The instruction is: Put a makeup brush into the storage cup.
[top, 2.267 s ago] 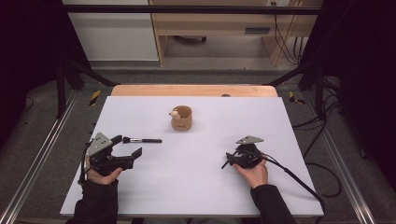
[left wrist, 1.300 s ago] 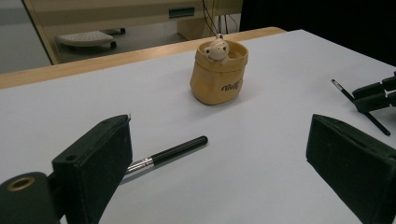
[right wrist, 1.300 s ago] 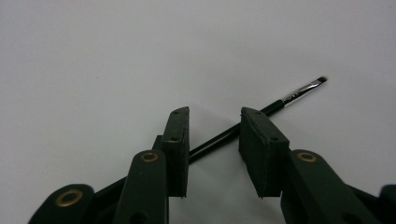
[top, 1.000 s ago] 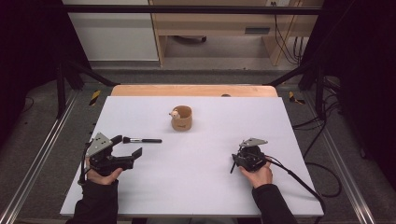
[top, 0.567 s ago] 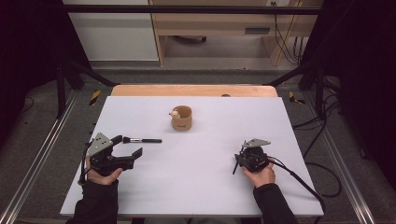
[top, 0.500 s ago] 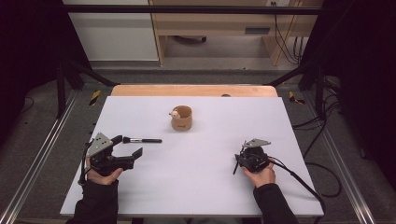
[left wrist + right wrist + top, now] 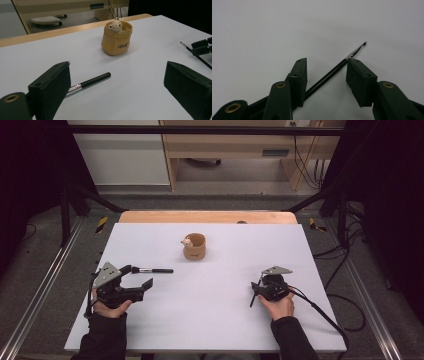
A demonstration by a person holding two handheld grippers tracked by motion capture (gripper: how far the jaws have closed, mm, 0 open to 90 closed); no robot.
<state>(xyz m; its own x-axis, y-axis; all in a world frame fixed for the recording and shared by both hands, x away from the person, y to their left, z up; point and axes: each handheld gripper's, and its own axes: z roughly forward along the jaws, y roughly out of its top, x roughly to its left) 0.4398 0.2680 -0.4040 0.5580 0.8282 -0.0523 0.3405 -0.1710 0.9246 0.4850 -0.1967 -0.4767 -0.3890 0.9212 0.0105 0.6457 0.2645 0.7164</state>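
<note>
While the left gripper (image 7: 134, 282) sits wide open and holds nothing, a black brush (image 7: 88, 82) lies just past its far jaw; across the table, the right gripper (image 7: 325, 72), jaws just parted, straddles a thin brush (image 7: 329, 75), pads off it.

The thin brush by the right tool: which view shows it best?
The right gripper view: the thin brush lies diagonally between the right tool's parted jaws, tip visible. The high view shows a small dark line; the left gripper view catches its tip far off.
</note>
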